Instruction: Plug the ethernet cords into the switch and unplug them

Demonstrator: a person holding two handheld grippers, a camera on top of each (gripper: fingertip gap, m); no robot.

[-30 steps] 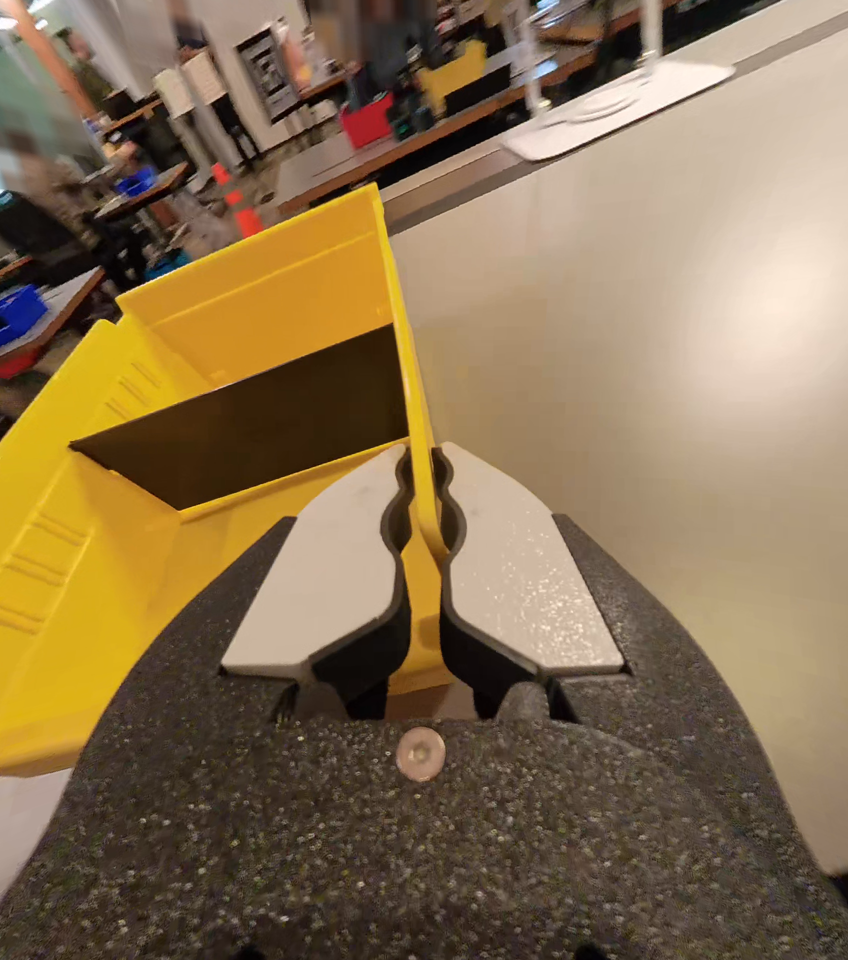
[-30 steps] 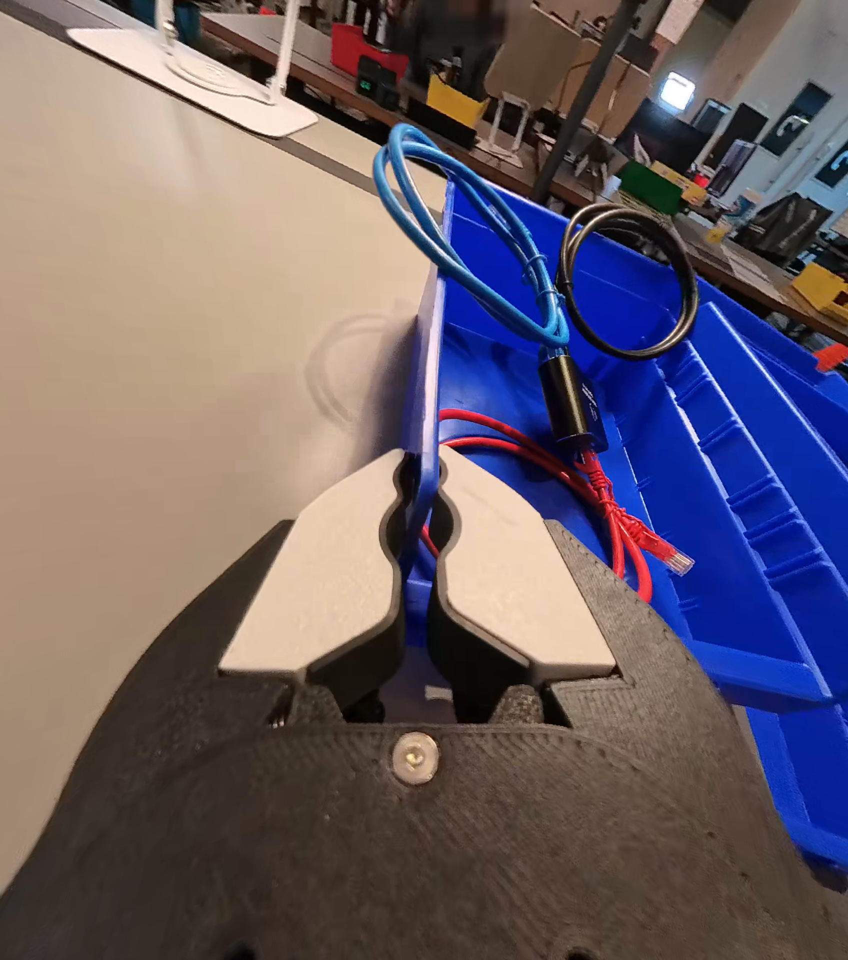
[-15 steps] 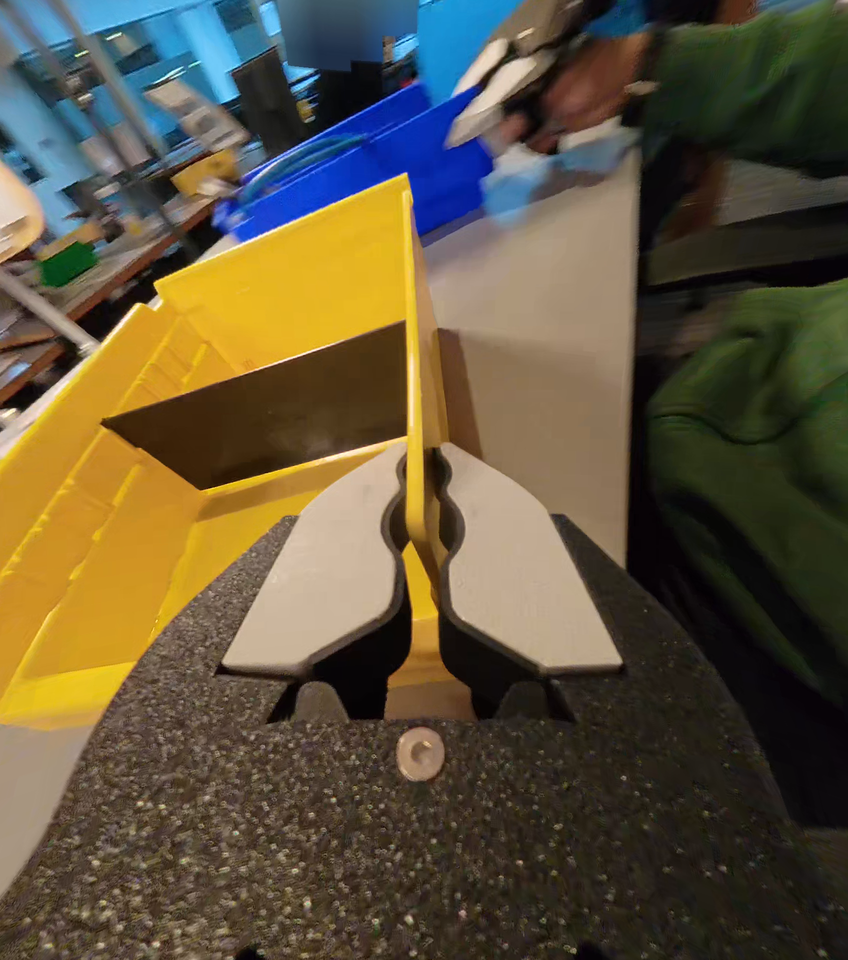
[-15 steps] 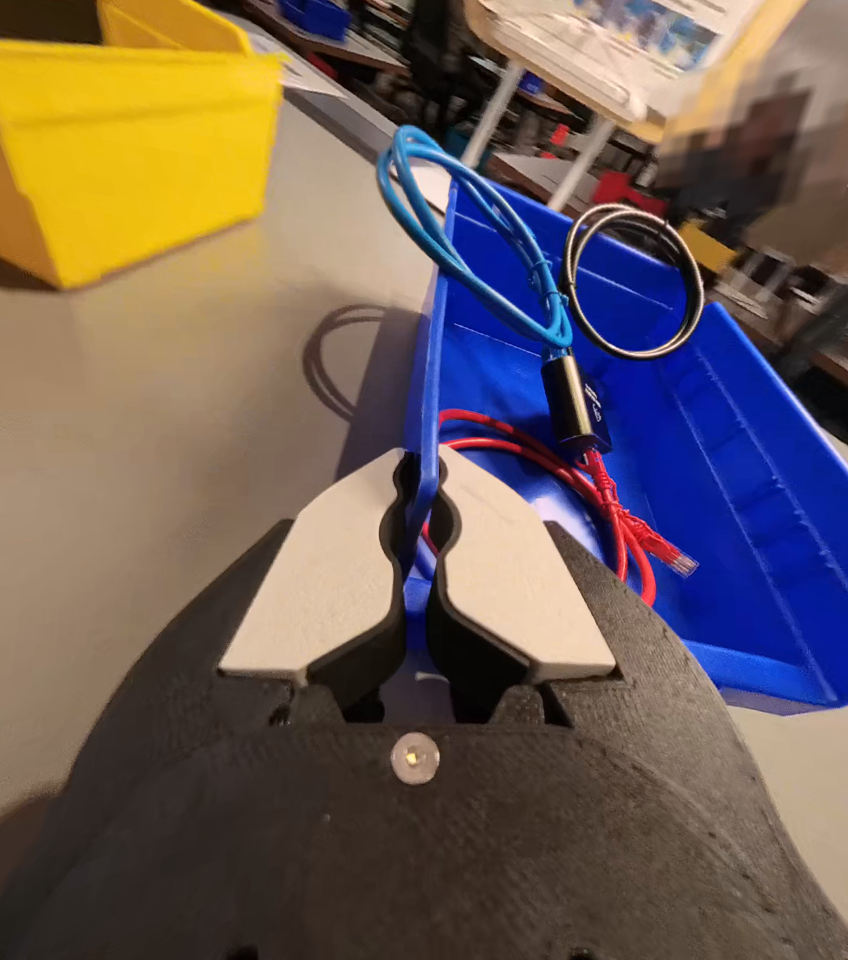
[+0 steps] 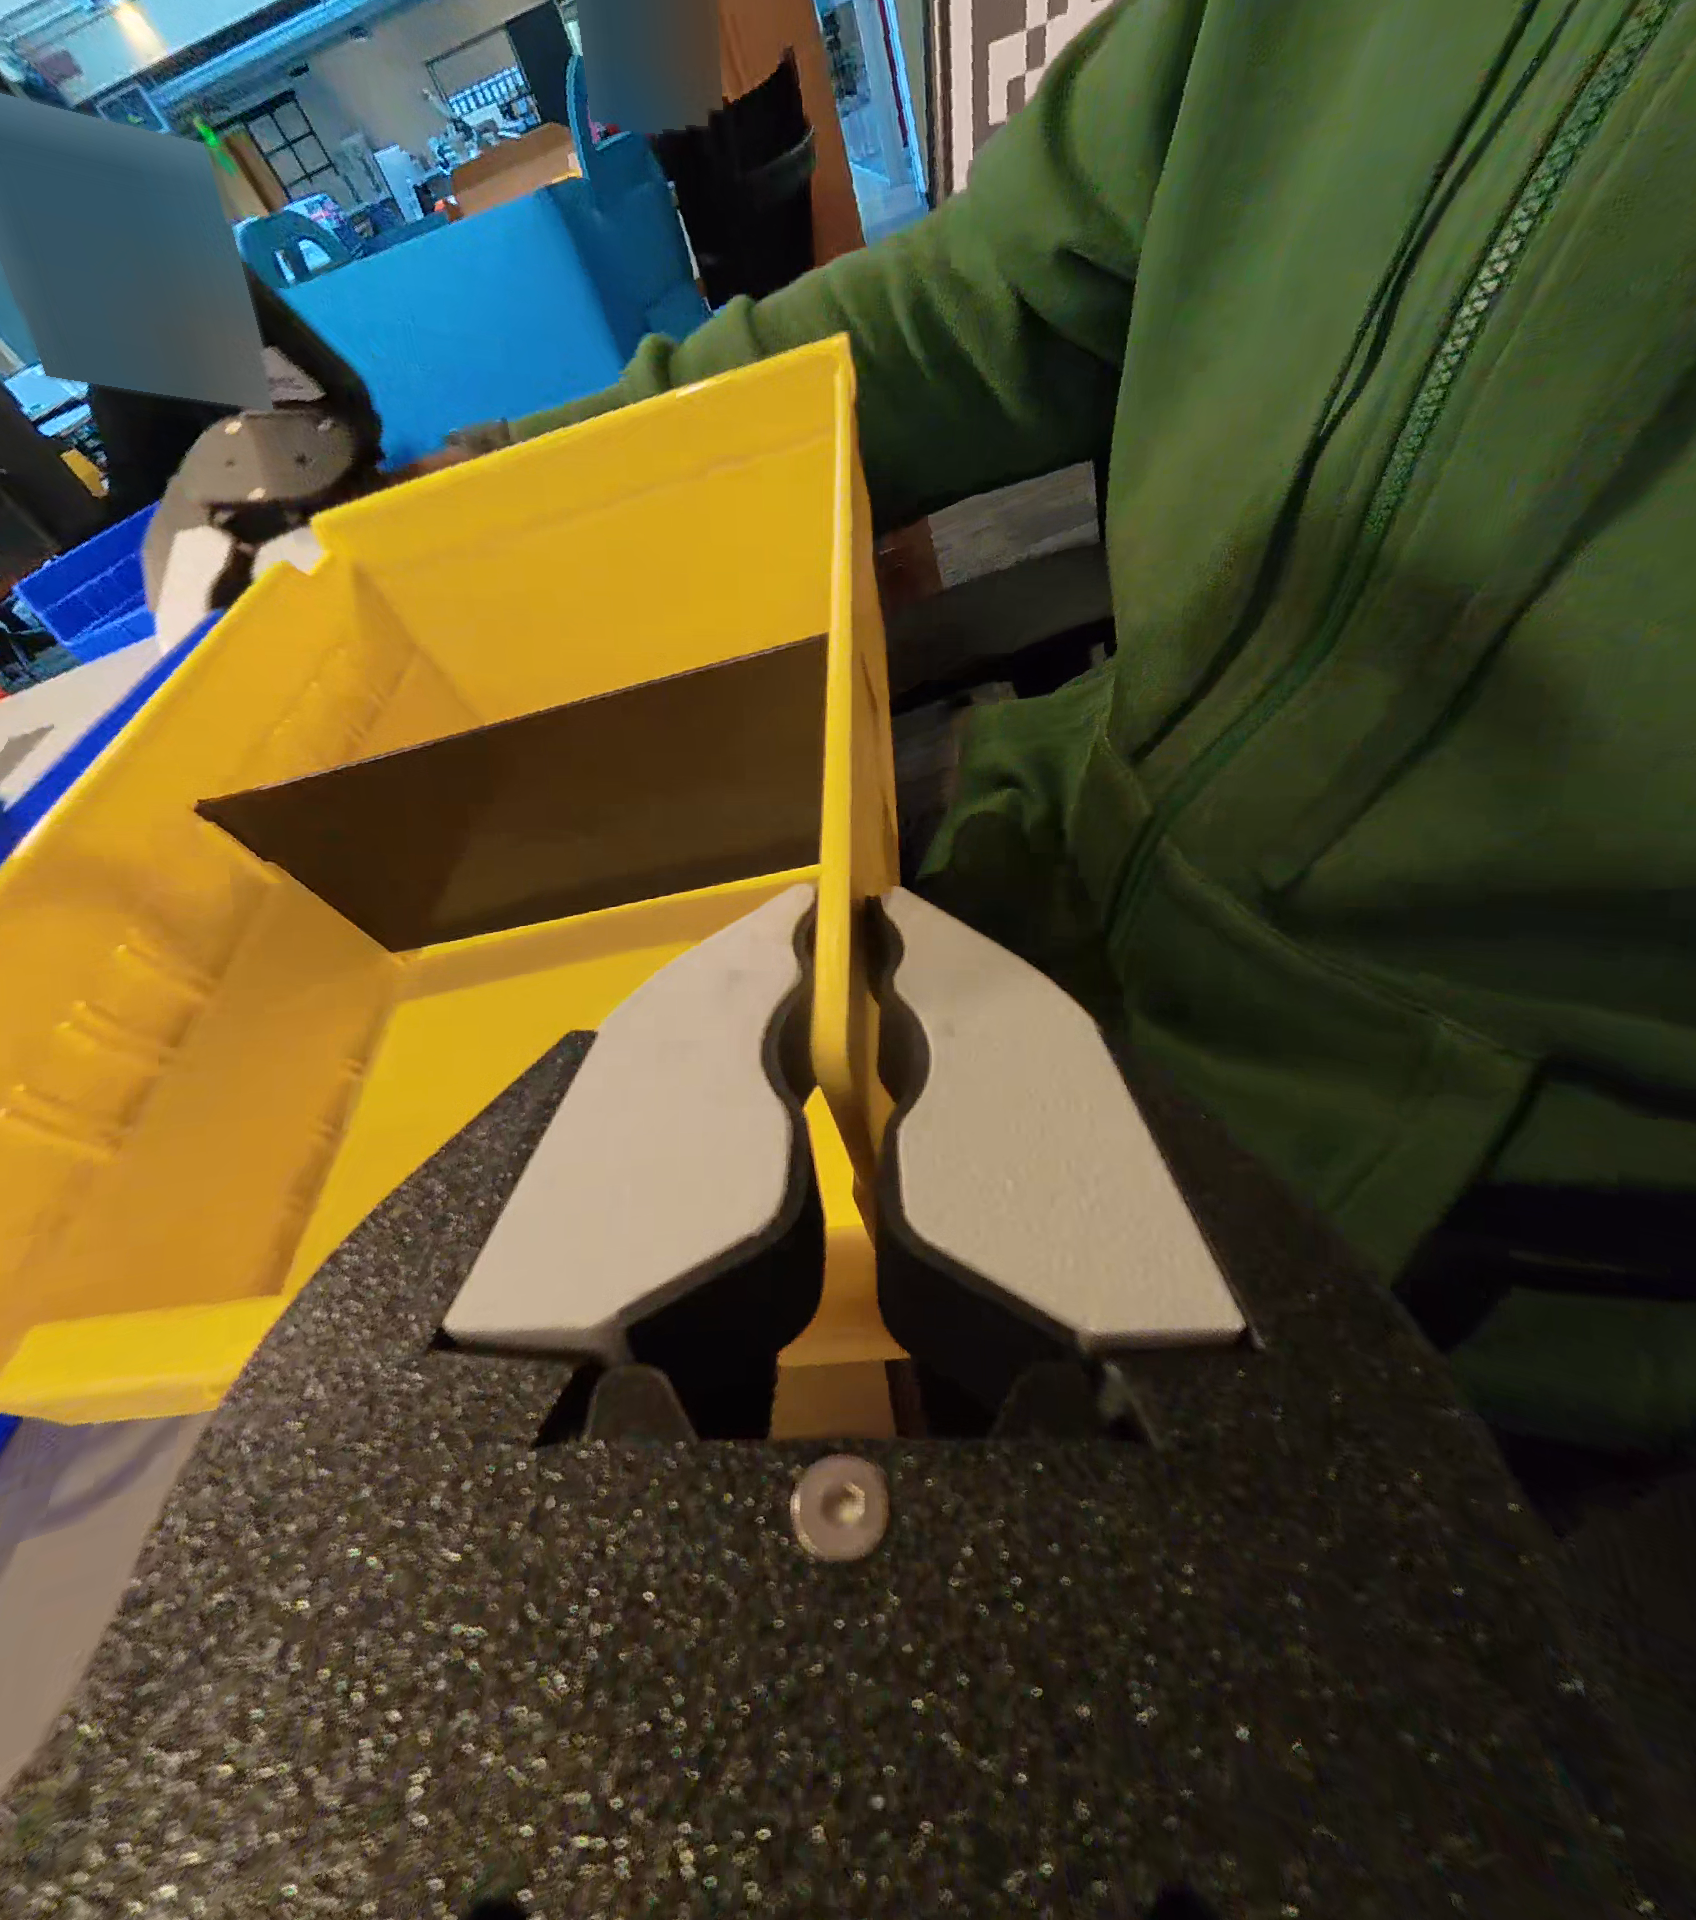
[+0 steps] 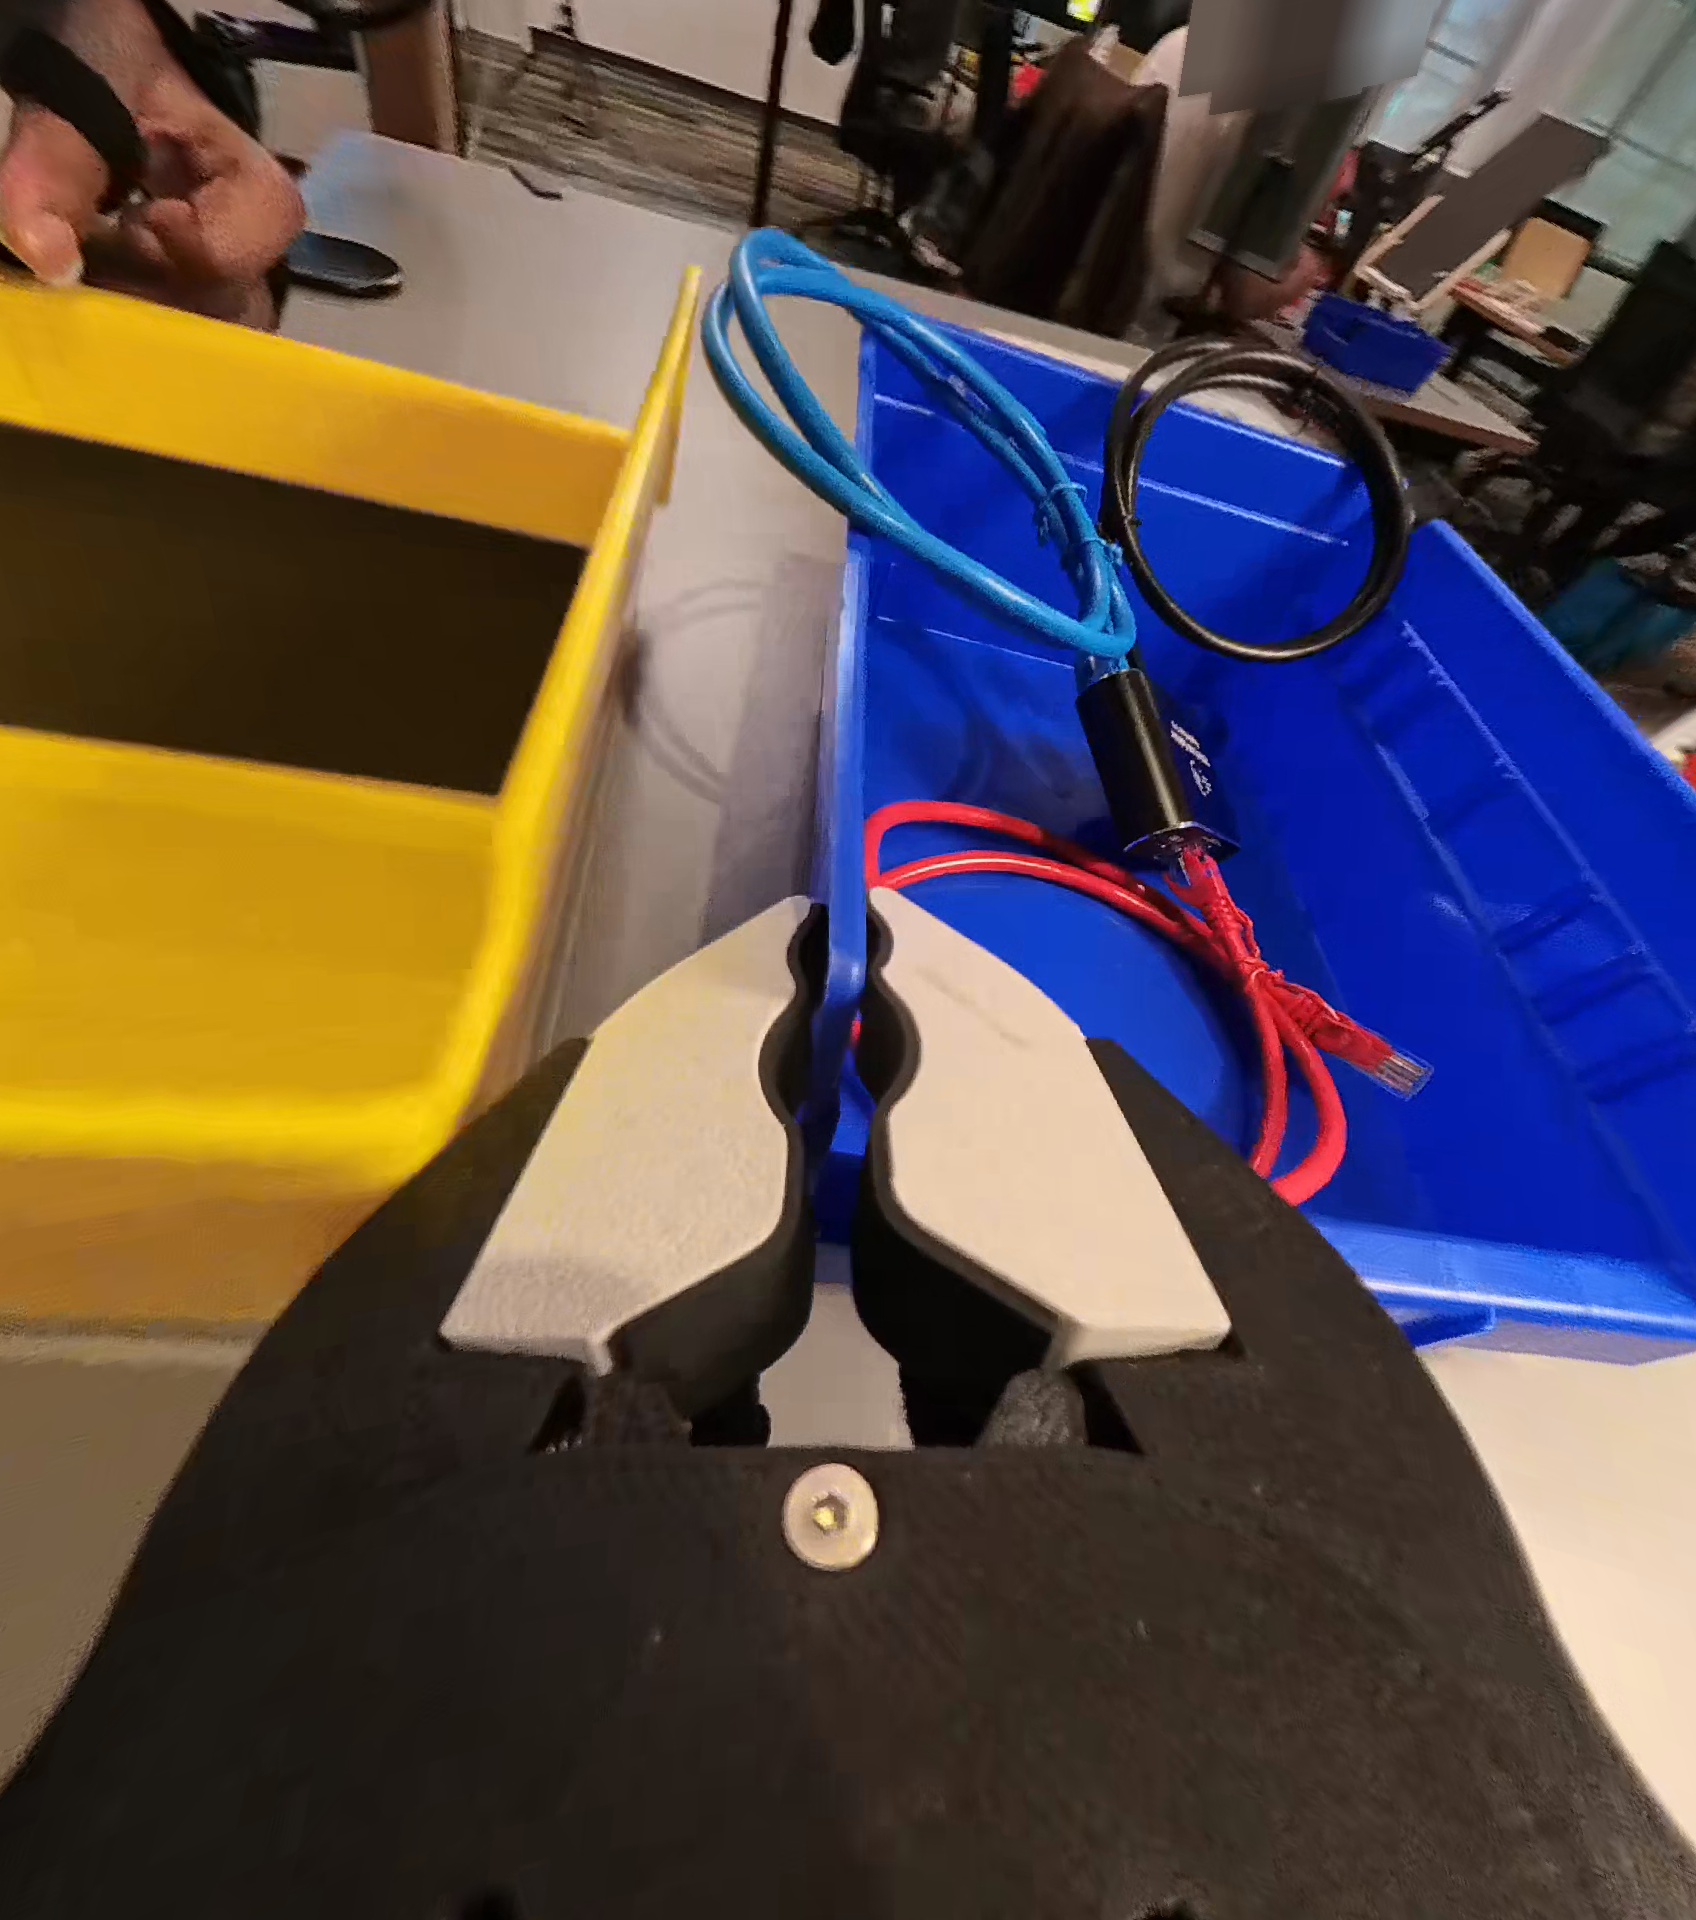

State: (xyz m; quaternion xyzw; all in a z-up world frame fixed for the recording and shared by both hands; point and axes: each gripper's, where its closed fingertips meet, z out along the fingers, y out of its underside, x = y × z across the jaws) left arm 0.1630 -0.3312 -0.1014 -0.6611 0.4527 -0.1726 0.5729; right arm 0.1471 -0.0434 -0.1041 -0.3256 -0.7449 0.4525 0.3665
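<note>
Now swung together: yellow bin (image 6: 200,935) just beside blue bin (image 6: 1550,935). Left gripper (image 5: 842,914) pinching yellow wall, right gripper (image 6: 846,925) pinching blue wall.

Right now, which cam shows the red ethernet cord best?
Right wrist view: the red ethernet cord lies coiled inside the blue bin, one clear plug visible. In the left wrist view the yellow bin fills the frame; the cord isn't visible.
</note>
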